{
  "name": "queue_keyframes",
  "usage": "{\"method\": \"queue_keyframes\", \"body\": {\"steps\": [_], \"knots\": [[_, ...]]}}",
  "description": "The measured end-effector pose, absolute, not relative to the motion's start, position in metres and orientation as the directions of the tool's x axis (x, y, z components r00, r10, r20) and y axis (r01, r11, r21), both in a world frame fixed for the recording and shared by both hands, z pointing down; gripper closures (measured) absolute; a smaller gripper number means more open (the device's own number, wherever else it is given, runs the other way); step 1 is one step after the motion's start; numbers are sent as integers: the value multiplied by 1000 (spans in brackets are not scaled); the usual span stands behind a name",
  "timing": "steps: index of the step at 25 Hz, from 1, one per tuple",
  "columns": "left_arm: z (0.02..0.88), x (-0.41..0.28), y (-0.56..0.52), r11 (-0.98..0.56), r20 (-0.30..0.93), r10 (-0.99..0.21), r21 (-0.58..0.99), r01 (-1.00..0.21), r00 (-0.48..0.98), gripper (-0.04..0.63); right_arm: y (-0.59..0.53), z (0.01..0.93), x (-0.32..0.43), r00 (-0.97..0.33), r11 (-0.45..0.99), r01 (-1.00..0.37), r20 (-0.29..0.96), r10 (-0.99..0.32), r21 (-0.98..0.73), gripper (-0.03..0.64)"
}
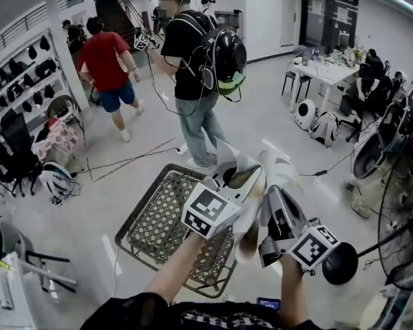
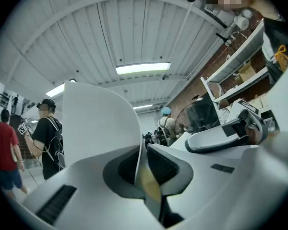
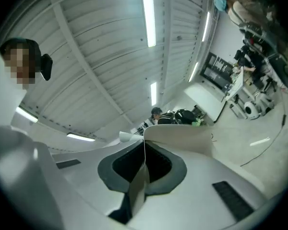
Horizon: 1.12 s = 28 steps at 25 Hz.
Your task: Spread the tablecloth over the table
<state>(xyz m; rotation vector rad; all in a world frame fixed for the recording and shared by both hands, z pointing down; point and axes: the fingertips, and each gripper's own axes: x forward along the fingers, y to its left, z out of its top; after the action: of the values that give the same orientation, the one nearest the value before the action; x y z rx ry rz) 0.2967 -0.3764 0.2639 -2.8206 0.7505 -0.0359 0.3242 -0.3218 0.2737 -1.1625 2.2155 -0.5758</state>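
In the head view both grippers are held up over a woven wicker table [image 1: 166, 215] with a metal frame. My left gripper [image 1: 242, 176] and right gripper [image 1: 274, 196] sit close together, each shut on an edge of the white tablecloth [image 1: 280, 165]. In the left gripper view the jaws [image 2: 143, 150] pinch a thin fold, and the tablecloth [image 2: 101, 123] rises as a curved sheet to the left. The right gripper view shows the jaws [image 3: 144, 150] closed on the tablecloth [image 3: 182, 137], which bends off to the right. Most of the cloth is hidden behind the grippers.
A person in black with a backpack [image 1: 195, 67] stands just beyond the table, and a person in a red shirt [image 1: 109, 64] walks further left. Cables [image 1: 127, 159] lie on the floor. A rack [image 1: 20, 88] lines the left; a white desk [image 1: 327, 73] and a fan [image 1: 389, 146] stand right.
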Motion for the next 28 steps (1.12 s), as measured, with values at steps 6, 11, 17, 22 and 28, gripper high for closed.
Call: {"method": "queue_keyframes", "body": {"steps": [6,11,17,22,28], "knots": [[292,196,-412,-725,3,-672,-209,-657,741,554,-362,311,235,-656,617,-415,-249,-712,-669,598],[317,140,-429,-679,25,-718,-245,-692,695,555,-387,347,180,-680,573,-459,-147,-719,-679,600],[303,92,-453,-687,7,-692,-312,-656,722,557,-415,339,125,-669,594,-461,-182,-721,-659,600],[286,50,-470,-674,-58,-688,-321,-666,724,557,-435,323,86,-655,625,-453,-239,-717,-636,598],[273,-36,-489,-602,-141,-741,-294,-743,656,560,-457,308,9,-702,702,-405,-293,-649,-585,598]]}}
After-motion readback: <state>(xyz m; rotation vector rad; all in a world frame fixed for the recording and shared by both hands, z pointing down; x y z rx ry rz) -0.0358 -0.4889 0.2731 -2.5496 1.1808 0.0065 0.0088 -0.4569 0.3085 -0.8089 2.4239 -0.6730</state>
